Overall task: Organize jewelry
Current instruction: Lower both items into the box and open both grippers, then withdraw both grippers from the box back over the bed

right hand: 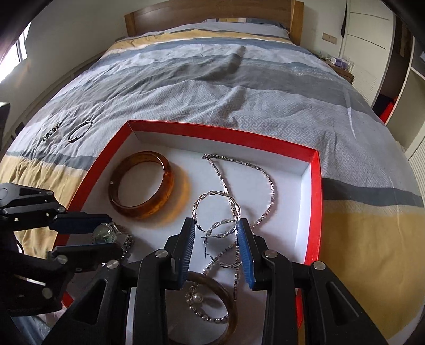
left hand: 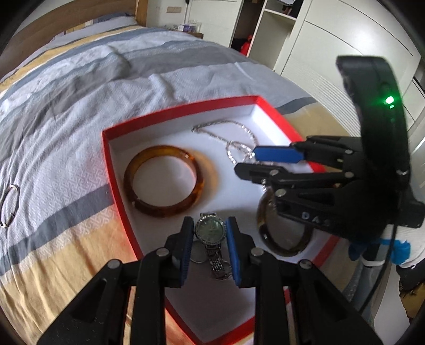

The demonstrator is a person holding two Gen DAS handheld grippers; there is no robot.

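Inside the red box (left hand: 117,159), a wristwatch (left hand: 210,231) is straddled by the left gripper (left hand: 209,249), unclamped, and twisted hoop earrings (right hand: 216,212) by the parted right gripper (right hand: 216,252).

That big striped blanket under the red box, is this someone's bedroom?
Most likely a bedroom. The red box sits on a bed with a striped quilt and a wooden headboard, and white wardrobe doors stand alongside.
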